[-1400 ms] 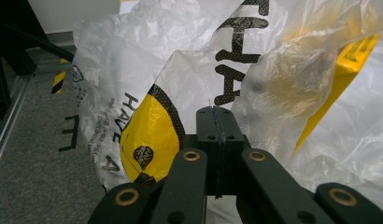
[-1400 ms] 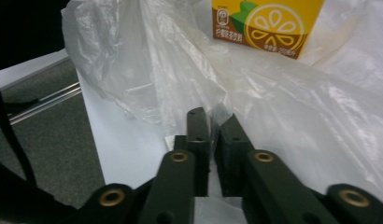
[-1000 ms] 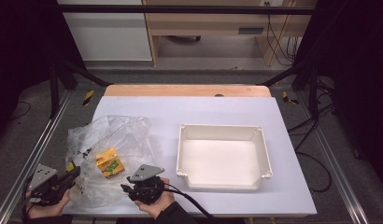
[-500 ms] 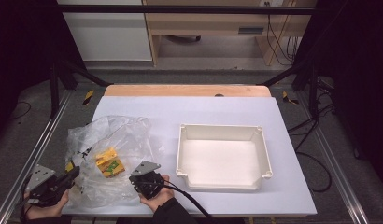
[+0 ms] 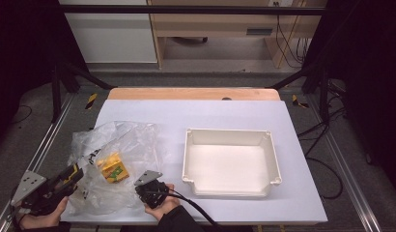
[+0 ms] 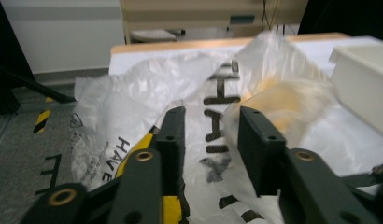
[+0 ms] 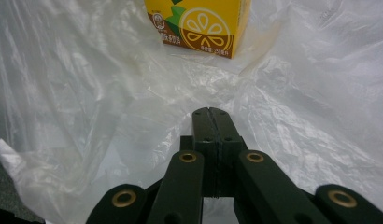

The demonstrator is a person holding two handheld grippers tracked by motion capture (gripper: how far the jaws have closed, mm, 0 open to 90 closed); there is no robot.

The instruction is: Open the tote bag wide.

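Your left gripper [image 5: 73, 175] sits at the table's [image 5: 225, 113] near left corner, its jaws just opened and spread apart with the plastic bag's [image 5: 119, 140] film between them; your right gripper [image 5: 148, 189] is at the near edge, jaws pressed together on the bag's near film; the yellow carton [image 5: 112, 167] lies inside the bag, between both grippers; the white tray [image 5: 230, 164] stands just right of the bag, walling that side; the far half of the table lies open.

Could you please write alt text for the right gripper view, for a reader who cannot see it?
The right gripper, its two black jaws pressed together, rests on a crumpled clear plastic bag. Just beyond its tips, inside the bag, stands a yellow drink carton with a lemon-slice print, cut off by the top edge.
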